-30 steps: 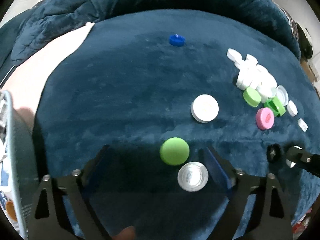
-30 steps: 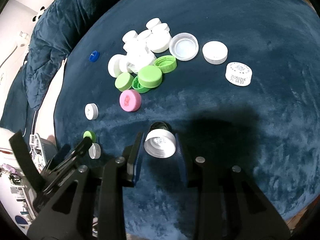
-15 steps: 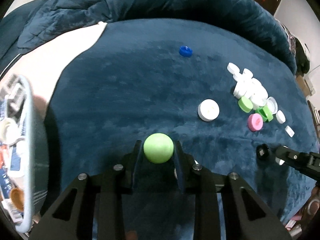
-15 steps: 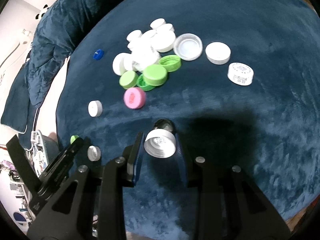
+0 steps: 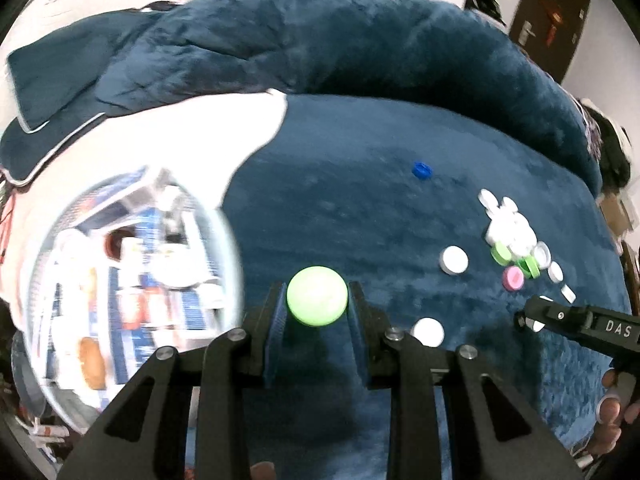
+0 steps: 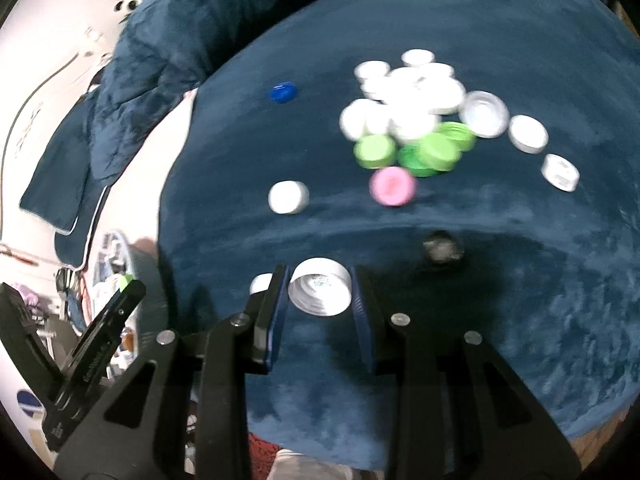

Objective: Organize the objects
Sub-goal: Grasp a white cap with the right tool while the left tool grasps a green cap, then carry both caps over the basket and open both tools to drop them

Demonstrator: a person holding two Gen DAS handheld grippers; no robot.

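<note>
Left claw [image 5: 318,308]: you have it clenched on one green cap [image 5: 317,296], held above the blanket [image 5: 360,208].
Right claw [image 6: 319,294]: you have it grasping one white cap [image 6: 319,292], open side facing the camera; the print inside is too small to read.
Green caps: one in your left claw; about four more in the pile [image 6: 416,120], though blur makes that count unsure.
Pink cap [image 6: 393,185]: one, at the pile's 6 o'clock edge, just beside the greens.
Blue cap [image 6: 283,92]: one, alone, well apart from the pile at its 10 o'clock.
White caps: roughly ten heaped in the pile, smeared together, so no firm count; two lie apart at its 4 o'clock, the far one [image 6: 560,173] bearing dark print you cannot read.
Loose whites: one [image 6: 289,197] at 9 o'clock of the pink cap; one [image 6: 261,283] half hidden behind your right claw's left finger.
Dark lump [image 6: 443,251]: one, at 1 o'clock of your right claw, too blurred to identify.
Basket [image 5: 234,248]: at 9 o'clock of your left claw, contents blurred, its lower edge cut off.
Writing: "DAS" reads on the right claw's side in the left view.
</note>
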